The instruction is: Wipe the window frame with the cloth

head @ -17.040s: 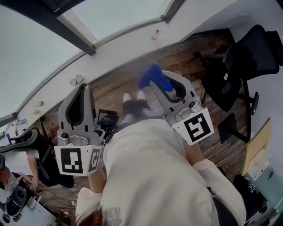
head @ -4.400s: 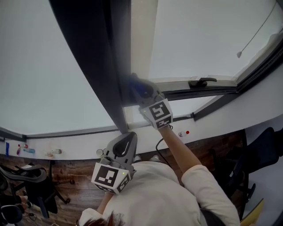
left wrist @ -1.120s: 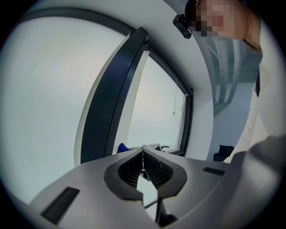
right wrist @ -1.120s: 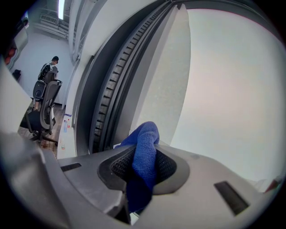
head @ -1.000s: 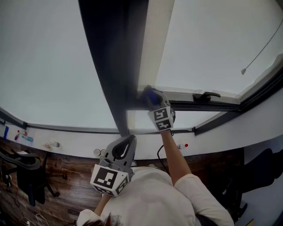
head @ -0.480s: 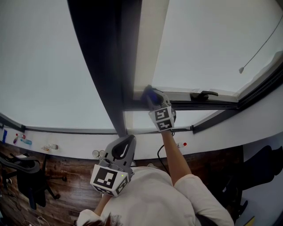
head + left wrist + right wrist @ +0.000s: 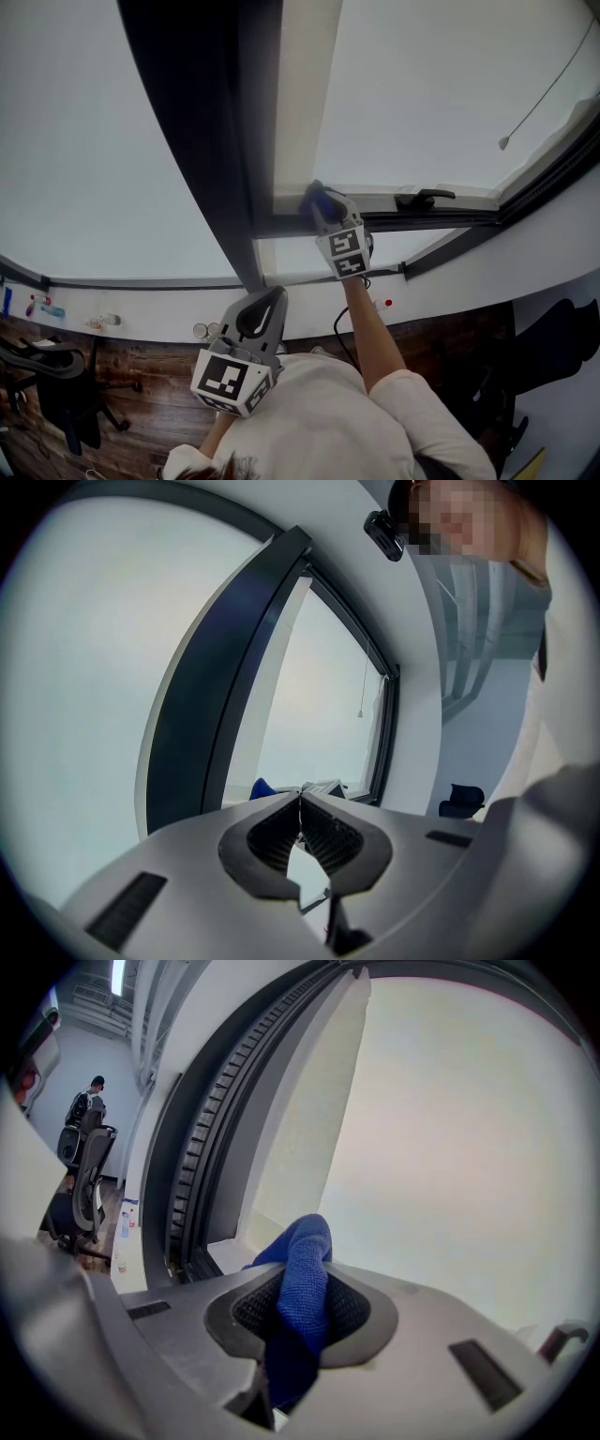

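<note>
Right gripper clamps the cloth at the frame's corner; rubbing there could tug it loose (left gripper closed, empty).

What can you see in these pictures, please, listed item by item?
Cloth: one, blue, clamped in the right gripper, at the frame's corner.
Window frame: one, dark post with pale strip beside it, centre.
Handle: one, dark, on the frame right of the cloth.
Cord: one, thin, hanging at upper right.
Sill: one, white, below the frame.
Small items: several, mixed colours, on the sill.
Chairs: two, black, at both lower corners.
Floor: brown wood, bottom.
Right gripper: one, grey, shut on the cloth, up at the frame.
Left gripper: one, grey, shut, empty, held low.
Shirt: one, pale, bottom centre.
</note>
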`<action>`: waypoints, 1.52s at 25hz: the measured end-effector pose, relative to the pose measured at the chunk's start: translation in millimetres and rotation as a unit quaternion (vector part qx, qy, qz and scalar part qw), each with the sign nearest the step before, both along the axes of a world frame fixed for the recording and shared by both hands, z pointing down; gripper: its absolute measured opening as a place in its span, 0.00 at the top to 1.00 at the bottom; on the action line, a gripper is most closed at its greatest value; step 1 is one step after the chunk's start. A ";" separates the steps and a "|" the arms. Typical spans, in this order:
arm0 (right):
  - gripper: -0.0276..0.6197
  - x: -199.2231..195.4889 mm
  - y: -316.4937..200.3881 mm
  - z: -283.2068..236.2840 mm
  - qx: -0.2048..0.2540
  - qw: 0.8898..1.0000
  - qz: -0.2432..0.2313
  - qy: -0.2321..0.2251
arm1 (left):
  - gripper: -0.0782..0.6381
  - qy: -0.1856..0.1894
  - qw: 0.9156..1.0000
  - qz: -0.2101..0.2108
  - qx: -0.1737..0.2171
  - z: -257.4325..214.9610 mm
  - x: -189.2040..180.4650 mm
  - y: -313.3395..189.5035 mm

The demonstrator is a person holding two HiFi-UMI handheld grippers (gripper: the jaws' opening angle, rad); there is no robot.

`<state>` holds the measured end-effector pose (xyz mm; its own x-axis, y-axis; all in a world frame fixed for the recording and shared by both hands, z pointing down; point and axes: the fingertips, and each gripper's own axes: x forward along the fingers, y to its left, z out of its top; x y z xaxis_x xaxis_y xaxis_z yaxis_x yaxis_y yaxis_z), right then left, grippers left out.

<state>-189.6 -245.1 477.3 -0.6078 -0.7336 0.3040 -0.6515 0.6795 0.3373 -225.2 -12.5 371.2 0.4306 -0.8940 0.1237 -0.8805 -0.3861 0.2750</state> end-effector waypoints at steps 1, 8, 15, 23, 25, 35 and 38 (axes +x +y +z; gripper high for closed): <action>0.84 1.4 -0.7 0.1 0.000 1.000 0.001 0.000 | 0.88 0.001 1.000 0.001 0.000 0.1 0.4 -0.8; 0.84 11.9 -5.2 0.2 0.000 1.000 0.011 0.001 | 0.88 0.001 1.000 0.011 -0.001 1.4 4.0 -5.1; 0.84 20.2 -8.3 -0.6 0.002 1.000 0.019 0.003 | 0.88 0.000 1.000 0.016 -0.001 1.1 3.7 -7.5; 0.84 28.7 -11.8 -0.9 0.001 1.000 0.026 -0.002 | 0.88 -0.001 1.000 0.023 -0.001 1.1 8.1 -10.1; 0.84 30.5 -12.3 -0.8 0.001 1.000 0.028 -0.003 | 0.88 0.000 1.000 0.023 -0.002 1.2 8.4 -10.0; 0.84 43.1 -16.2 -1.7 0.002 0.999 0.035 -0.004 | 0.88 -0.001 1.000 0.027 0.001 0.1 14.3 -12.4; 0.84 47.6 -17.4 -1.7 0.001 0.999 0.037 -0.004 | 0.88 0.000 1.000 0.027 0.000 0.4 16.4 -13.3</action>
<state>-142.0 -262.5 475.7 -0.5545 -0.7767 0.2987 -0.7019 0.6293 0.3336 -208.8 -25.8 371.7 0.4775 -0.8699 0.1239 -0.8587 -0.4321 0.2755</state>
